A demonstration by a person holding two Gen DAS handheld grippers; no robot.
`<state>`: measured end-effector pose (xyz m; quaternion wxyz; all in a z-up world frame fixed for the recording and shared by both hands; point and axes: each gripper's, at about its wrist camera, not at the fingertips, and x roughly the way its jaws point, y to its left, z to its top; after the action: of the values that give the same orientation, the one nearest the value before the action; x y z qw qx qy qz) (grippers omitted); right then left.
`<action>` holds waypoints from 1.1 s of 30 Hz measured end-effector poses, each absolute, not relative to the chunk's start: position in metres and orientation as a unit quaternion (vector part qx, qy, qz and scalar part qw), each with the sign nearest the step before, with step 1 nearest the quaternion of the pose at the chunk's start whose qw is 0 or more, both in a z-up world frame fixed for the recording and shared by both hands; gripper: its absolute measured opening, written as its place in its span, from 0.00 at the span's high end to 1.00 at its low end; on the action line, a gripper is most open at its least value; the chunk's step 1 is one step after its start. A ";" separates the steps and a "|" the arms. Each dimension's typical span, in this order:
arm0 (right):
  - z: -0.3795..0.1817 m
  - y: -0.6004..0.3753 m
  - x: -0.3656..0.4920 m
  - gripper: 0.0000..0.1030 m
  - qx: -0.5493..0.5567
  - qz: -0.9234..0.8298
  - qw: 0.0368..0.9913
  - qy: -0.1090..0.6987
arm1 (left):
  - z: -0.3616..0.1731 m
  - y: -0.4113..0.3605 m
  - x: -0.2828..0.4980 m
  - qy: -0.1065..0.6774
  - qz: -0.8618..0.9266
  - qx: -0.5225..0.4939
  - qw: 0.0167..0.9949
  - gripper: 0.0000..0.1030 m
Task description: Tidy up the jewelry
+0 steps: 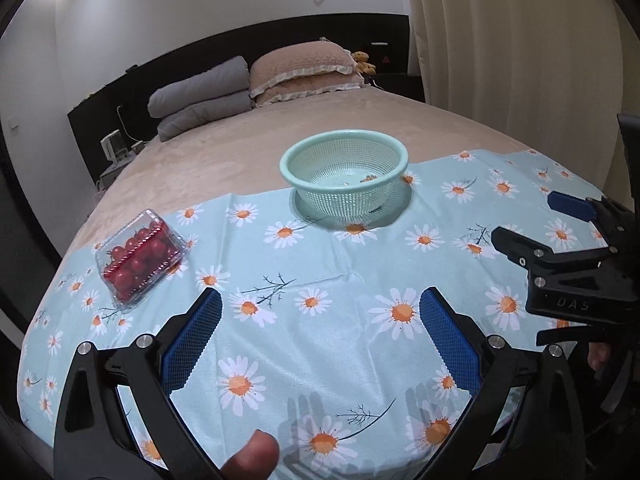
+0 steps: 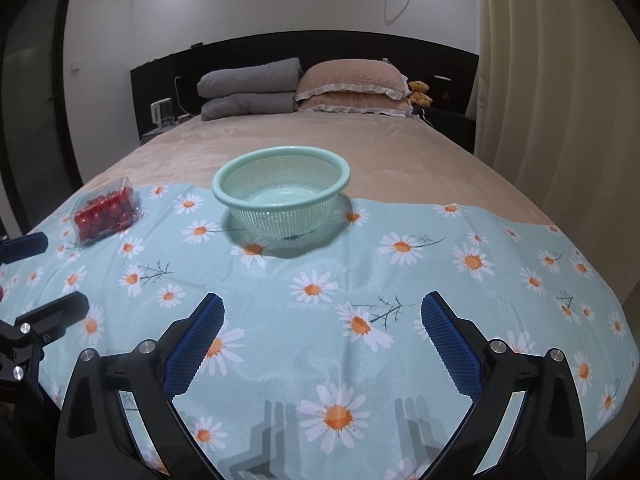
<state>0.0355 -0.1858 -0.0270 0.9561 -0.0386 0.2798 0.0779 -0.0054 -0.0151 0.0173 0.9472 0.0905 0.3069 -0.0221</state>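
Note:
A mint-green mesh basket (image 1: 344,178) stands on the daisy-print cloth (image 1: 320,272) on the bed; a small brownish item (image 1: 368,178) lies inside it. The basket also shows in the right wrist view (image 2: 282,196). A clear box of red cherry tomatoes (image 1: 140,258) sits at the cloth's left, and also shows in the right wrist view (image 2: 105,210). My left gripper (image 1: 320,316) is open and empty above the cloth, near the front. My right gripper (image 2: 322,320) is open and empty too; it appears at the right of the left wrist view (image 1: 532,220).
Grey and beige pillows (image 2: 304,86) and a small teddy bear (image 2: 419,93) lie at the headboard. Curtains (image 2: 540,80) hang on the right. A nightstand with a white appliance (image 2: 162,114) stands at the left of the bed.

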 end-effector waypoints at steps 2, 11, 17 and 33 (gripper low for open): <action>-0.022 -0.183 0.021 0.08 -0.044 0.081 0.958 0.270 | 0.020 -0.013 -0.014 0.300 -0.023 0.081 0.950 0.06; -0.010 -0.170 -0.023 0.08 -0.078 0.098 0.959 0.253 | 0.013 0.003 -0.024 0.320 -0.012 0.031 0.947 0.06; -0.010 -0.168 -0.030 0.08 -0.066 0.097 0.961 0.252 | 0.007 0.008 -0.022 0.329 -0.007 0.022 0.944 0.06; -0.016 -0.173 -0.024 0.08 -0.048 0.055 0.962 0.262 | 0.004 0.006 -0.023 0.334 0.002 0.045 0.942 0.06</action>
<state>-0.0239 -0.1732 -0.0162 0.9623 -0.0482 0.2620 0.0548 -0.0226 0.0062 0.0043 0.9416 0.0453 0.3336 0.0025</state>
